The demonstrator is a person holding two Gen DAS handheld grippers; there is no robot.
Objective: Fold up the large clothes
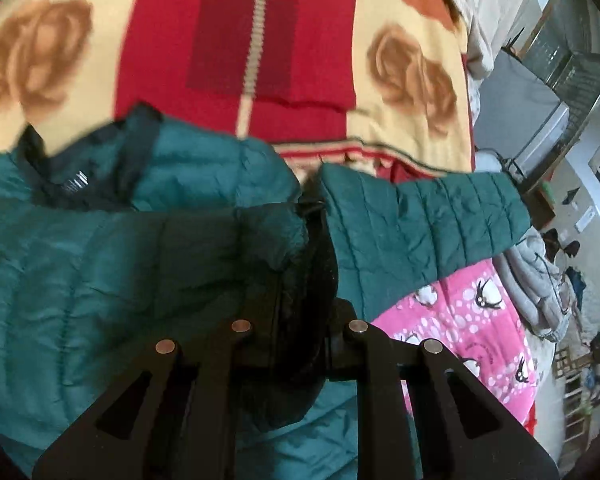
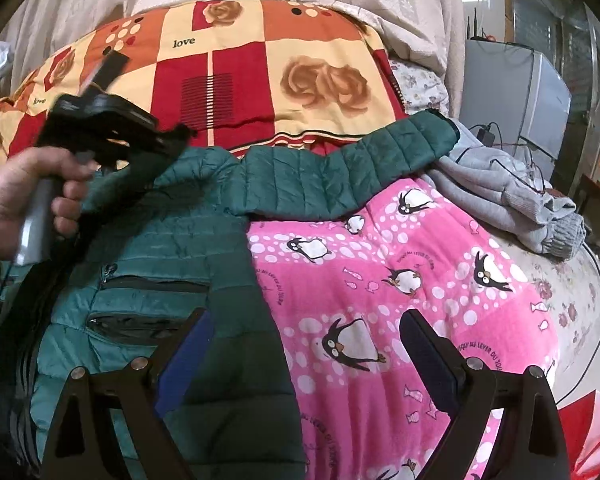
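"love" printed on rose-patterned blanket (image 2: 228, 80); pink penguin blanket (image 2: 380, 280) lettering unreadable.

One green quilted jacket (image 2: 152, 272), one grey sweater (image 2: 512, 196), two patterned blankets, two grippers, one hand (image 2: 24, 200).

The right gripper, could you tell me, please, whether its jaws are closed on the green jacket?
No, the right gripper stands wide open with nothing clamped, above the edge of the green jacket and the pink penguin blanket.
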